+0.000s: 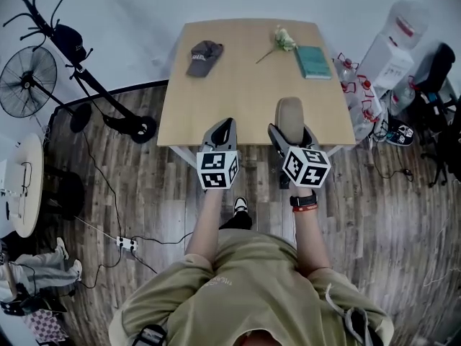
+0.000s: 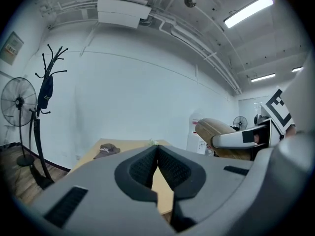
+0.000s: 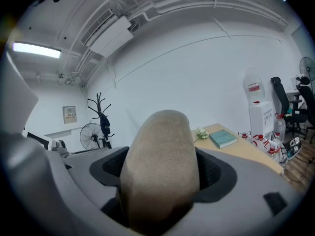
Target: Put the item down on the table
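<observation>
Writing is scarce here and too small for me to read: the grey cap (image 1: 205, 56) has a pale print on its front and the water dispenser (image 1: 392, 49) has a red label. My right gripper (image 1: 291, 137) is closed on the tan item (image 1: 291, 110), an oblong thing with a rounded end and a matte, finely grained surface. The item stands out of the jaws over the near edge of the wooden table (image 1: 245, 99). My left gripper (image 1: 225, 125) is just beside it, its jaws pressed together with nothing between them. On the far part of the table lie the cap at the left, then a white flower (image 1: 282, 40) with a thin stem and a teal book (image 1: 312, 61) at the right, all well apart from the item. A standing fan (image 1: 27, 81) and a black coat stand (image 1: 90, 81) are on the plank floor at the left.
</observation>
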`<state>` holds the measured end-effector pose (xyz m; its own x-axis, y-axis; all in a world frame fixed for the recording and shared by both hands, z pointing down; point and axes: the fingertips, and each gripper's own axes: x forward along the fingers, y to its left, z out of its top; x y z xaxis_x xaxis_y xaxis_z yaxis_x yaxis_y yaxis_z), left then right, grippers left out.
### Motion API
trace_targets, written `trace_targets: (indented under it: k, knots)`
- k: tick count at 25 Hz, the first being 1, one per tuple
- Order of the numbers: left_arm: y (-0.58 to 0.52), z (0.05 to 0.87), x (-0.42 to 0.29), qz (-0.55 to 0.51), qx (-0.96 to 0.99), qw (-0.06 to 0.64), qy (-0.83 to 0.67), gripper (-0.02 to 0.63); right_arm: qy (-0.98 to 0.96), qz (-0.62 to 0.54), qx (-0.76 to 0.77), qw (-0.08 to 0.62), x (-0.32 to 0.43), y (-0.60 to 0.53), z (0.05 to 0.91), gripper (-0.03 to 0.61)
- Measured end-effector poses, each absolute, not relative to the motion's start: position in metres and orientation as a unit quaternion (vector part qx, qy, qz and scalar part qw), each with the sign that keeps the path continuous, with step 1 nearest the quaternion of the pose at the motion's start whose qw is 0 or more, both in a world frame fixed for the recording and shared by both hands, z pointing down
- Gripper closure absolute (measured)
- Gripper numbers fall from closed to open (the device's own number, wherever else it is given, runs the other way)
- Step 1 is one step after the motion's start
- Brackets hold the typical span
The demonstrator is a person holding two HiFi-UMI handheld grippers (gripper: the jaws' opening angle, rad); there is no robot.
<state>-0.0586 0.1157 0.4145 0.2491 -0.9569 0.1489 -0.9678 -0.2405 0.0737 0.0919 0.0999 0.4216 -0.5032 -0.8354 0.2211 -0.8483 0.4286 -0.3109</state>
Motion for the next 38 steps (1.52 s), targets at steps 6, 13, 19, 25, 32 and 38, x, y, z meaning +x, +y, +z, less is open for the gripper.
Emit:
trace_targets:
  k: [6, 13, 19, 25, 32, 38]
  knots:
    - [0.051, 0.423, -0.085, 0.045, 0.792, 0.085, -0.603, 0.594, -0.841, 0.207, 0.498, 0.030, 0.056, 0.037, 0.432, 0.170]
    - [-0.008, 0.428, -0.115, 0.043, 0.798, 0.090, -0.595, 0.592, -0.840, 0.203, 0.501, 0.035, 0.022, -0.021, 0.433, 0.170]
    - [-0.040, 0.435, -0.121, 0.042, 0.806, 0.095, -0.582, 0.592, -0.836, 0.209, 0.506, 0.038, 0.008, -0.052, 0.442, 0.170]
    - [-0.066, 0.447, -0.117, 0.048, 0.811, 0.104, -0.574, 0.592, -0.832, 0.221, 0.507, 0.044, 0.008, -0.074, 0.456, 0.170]
    - [-0.115, 0.455, -0.103, 0.058, 0.817, 0.101, -0.564, 0.592, -0.832, 0.224, 0.506, 0.048, 0.014, -0.124, 0.465, 0.170]
    - [-0.174, 0.444, -0.096, 0.060, 0.816, 0.086, -0.568, 0.592, -0.835, 0.211, 0.504, 0.064, 0.022, -0.176, 0.463, 0.170]
